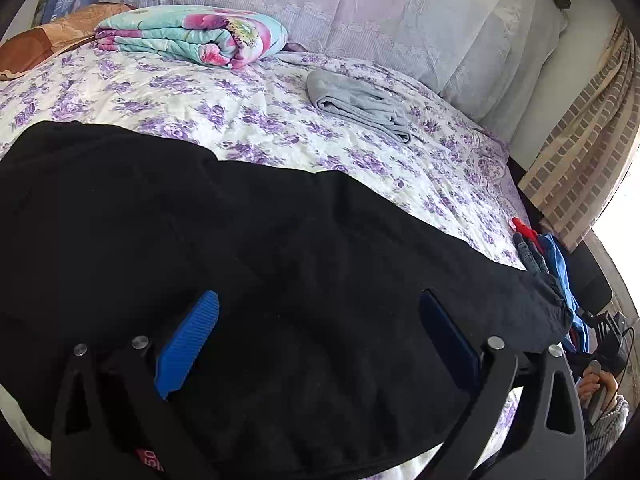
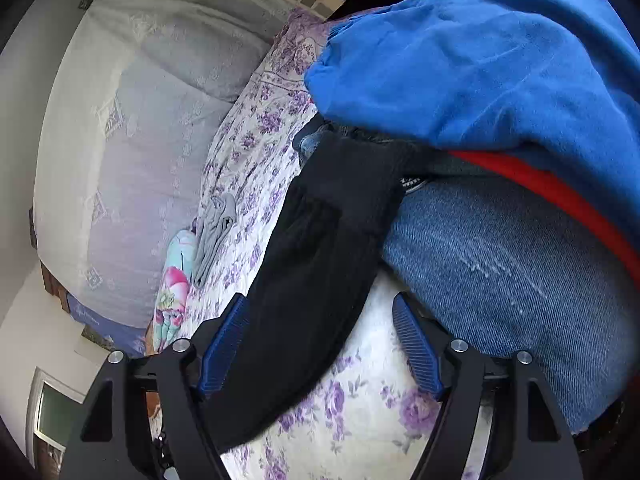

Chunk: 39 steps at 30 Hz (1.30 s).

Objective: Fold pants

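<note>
Black pants (image 1: pixel 224 248) lie spread across the near part of the bed, with one leg end reaching toward the right edge. My left gripper (image 1: pixel 320 324) hovers just over them, open, its blue pads (image 1: pixel 188 344) wide apart and nothing pinched. In the right wrist view the picture is rolled sideways. There the pants' leg end (image 2: pixel 324 240) runs between the fingers of my right gripper (image 2: pixel 320 344). That gripper is open, and its pads (image 2: pixel 416 344) stand clear of the cloth.
The bed has a purple-flowered sheet (image 1: pixel 248 120). A folded grey garment (image 1: pixel 356 104) and a folded floral blanket (image 1: pixel 192 34) lie farther back. Jeans (image 2: pixel 500 264), a blue garment (image 2: pixel 480 60) and red cloth (image 2: pixel 560 192) are piled by the leg end. Pillows (image 1: pixel 400 20) line the headboard.
</note>
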Motion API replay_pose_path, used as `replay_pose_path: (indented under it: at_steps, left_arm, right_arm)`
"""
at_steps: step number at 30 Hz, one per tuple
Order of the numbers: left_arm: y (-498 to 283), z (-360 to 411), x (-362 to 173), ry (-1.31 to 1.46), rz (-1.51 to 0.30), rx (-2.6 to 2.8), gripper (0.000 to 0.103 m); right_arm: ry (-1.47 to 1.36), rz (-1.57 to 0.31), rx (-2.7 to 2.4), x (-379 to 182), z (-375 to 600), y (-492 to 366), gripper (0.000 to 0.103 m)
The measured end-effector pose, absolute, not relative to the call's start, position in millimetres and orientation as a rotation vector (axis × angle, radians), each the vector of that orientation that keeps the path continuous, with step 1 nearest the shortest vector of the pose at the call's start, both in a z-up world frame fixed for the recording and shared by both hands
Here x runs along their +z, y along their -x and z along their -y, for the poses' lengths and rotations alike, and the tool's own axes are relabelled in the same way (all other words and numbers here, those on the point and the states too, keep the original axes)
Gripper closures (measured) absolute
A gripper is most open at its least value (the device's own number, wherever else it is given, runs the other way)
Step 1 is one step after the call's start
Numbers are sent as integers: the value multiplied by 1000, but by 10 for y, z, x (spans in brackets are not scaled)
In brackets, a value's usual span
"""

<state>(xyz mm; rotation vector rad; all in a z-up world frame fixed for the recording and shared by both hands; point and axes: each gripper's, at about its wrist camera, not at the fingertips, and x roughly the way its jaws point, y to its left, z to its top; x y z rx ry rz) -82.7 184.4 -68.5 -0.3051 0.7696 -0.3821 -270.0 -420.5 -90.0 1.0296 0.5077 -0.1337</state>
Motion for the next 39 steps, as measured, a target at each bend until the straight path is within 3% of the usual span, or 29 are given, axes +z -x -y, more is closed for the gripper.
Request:
replay_pose_path:
  at_steps: [3,11,13,17,18,26,34,39]
  left_arm:
    - [824,-1854,-692,302,-770,-376,5]
    - [826,-1832,-693,269,-765,-369,5]
    - [820,-1870,-686,281,-765,-374,5]
    - [833,-2033,-595,328,-735,-374,5]
    - [844,-2119,-545,352,-716,-372,5]
    - [1002,-3196,-167,435,-542,-71,5]
    - [1009,-4417,-580,670,-562,228,5]
    - [973,-4374,-650,604,-540,243,5]
  right_arm:
    - [-1061,-482,-136,-926,4254,2632,35]
    - [-990,-453,-173,-863,4152,2420,33]
    - [-968,-446,-179,-877,4148,2420,38]
    - [-1037,-395,-192,-1038,4280,2547,91]
    - [-1075,-379,-166,-1116,4335,2571,93]
    - [-1020,-341,-174,-950,4251,2535,91]
    - [-525,-362,-131,-171,3325,2093,91]
    - [-230,-389,41,96,2357,1692,91]
